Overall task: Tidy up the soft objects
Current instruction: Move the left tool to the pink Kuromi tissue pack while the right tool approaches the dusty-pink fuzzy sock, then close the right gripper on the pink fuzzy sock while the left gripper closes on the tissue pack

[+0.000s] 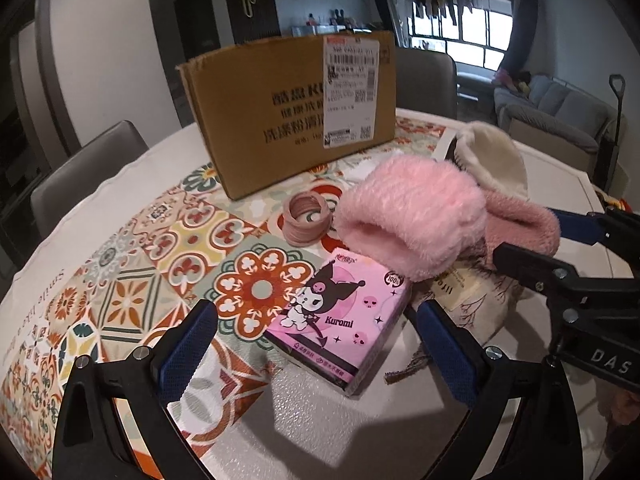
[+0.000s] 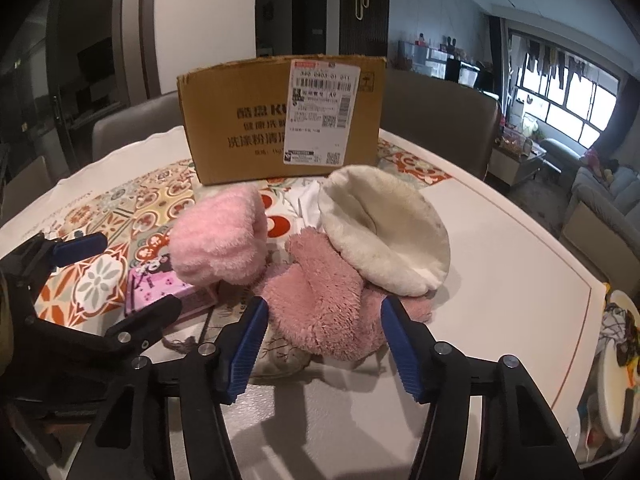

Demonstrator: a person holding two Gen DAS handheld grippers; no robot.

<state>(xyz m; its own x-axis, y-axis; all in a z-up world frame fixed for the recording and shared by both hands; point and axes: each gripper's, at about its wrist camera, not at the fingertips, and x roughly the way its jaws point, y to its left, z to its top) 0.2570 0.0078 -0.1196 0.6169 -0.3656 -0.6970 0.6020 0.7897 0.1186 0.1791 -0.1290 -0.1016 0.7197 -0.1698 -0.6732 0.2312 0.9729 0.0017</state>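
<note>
Right wrist view puts the dusty-pink fuzzy piece (image 2: 324, 312) directly ahead of the right hand-held gripper (image 2: 324, 320), its near end lying between the two blue pads (image 2: 248, 344), which stand apart on either side of it without visibly pressing it. That piece runs lengthwise away from this hand-held gripper toward the cardboard box (image 2: 280, 120) at the far edge of the surface (image 2: 520, 280), so the fingers straddle it across its narrow width. A cream plush hat (image 2: 384, 232) lies over its far right part, and a light-pink fluffy hat (image 2: 220, 240) sits just to its left. In the left wrist view the left hand-held gripper (image 1: 316, 320) is also spread wide, holding nothing, with the pink Kuromi tissue pack (image 1: 340, 320) lying between its pads, untouched as far as I can tell; a coil of pink hair ties (image 1: 306, 220) rests farther off, near the box. By my judgement the right hand is the nearer one to the plush pile, and a pinch there would likely drag the cream hat along.
</note>
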